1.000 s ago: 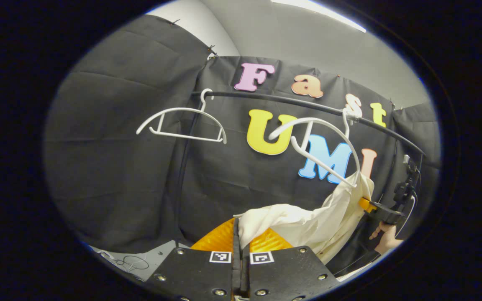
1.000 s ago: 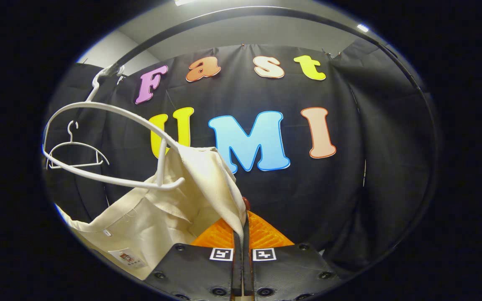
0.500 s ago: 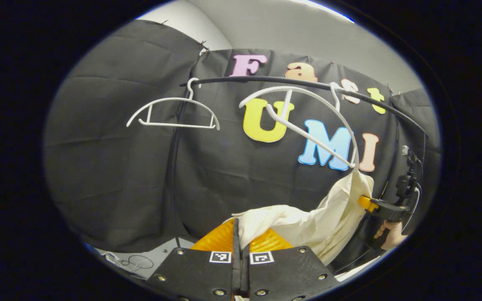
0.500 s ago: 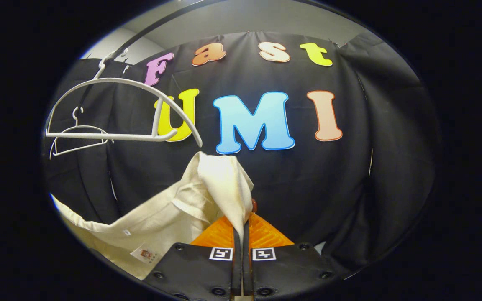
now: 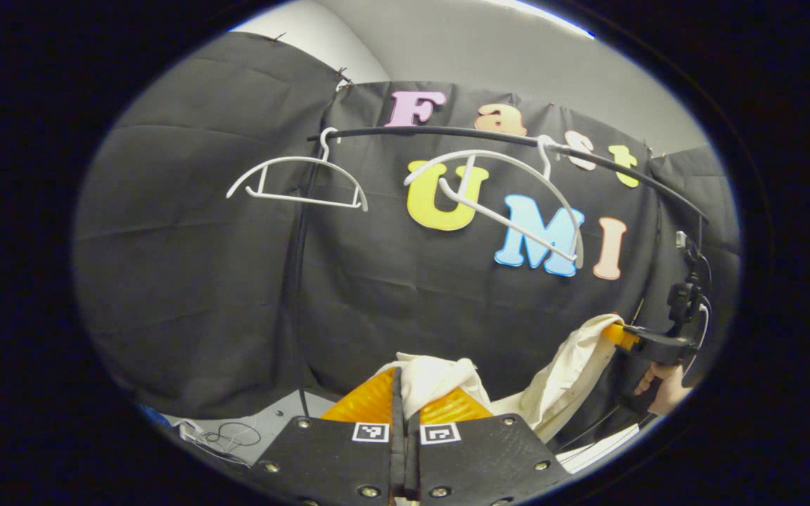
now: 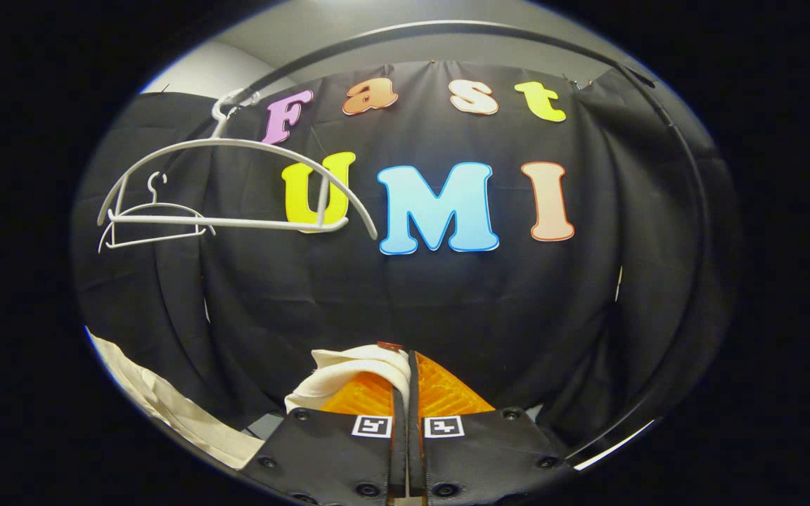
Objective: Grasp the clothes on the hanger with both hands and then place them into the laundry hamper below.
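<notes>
Both grippers are clamped on the cream shirt (image 5: 553, 383), which hangs slack below the rail (image 5: 447, 133), clear of the hangers. The left gripper (image 5: 405, 393) has its jaws pressed together on a bunched fold; the right gripper (image 6: 405, 383) pinches another edge between closed jaws. Farther back, two white hangers (image 5: 496, 190) hang bare from the rail.
</notes>
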Demonstrator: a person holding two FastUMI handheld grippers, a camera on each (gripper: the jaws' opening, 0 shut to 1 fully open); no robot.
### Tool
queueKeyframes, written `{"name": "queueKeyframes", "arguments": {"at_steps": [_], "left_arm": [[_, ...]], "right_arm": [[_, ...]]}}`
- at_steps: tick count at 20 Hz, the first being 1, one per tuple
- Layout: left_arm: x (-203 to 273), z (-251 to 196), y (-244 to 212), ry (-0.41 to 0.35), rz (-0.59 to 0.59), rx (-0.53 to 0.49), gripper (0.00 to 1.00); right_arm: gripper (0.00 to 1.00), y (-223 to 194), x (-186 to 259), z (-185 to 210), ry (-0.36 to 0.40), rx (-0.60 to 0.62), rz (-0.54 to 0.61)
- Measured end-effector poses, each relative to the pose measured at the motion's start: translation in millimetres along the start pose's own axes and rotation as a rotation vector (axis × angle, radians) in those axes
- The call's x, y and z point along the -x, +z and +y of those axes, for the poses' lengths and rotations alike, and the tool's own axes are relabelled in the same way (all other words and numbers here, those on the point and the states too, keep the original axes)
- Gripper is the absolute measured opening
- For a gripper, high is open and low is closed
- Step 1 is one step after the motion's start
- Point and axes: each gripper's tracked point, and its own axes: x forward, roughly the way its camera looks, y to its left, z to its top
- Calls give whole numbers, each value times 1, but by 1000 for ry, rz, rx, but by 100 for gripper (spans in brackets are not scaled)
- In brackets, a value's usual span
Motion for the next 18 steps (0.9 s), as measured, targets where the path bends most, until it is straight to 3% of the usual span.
{"name": "queueKeyframes", "arguments": {"at_steps": [4,8,14,18], "left_arm": [[9,12,6,-112,12,-34,1],[55,57,7,-173,7,-23,1],[83,93,-6,-235,27,-104,1],[70,109,-24,-201,56,-142,0]], "right_arm": [[0,1,72,16,-73,-7,-10],[0,-12,130,44,-123,-41,6],[0,-43,177,97,-110,-74,80],[3,-78,188,134,-55,-122,180]]}}
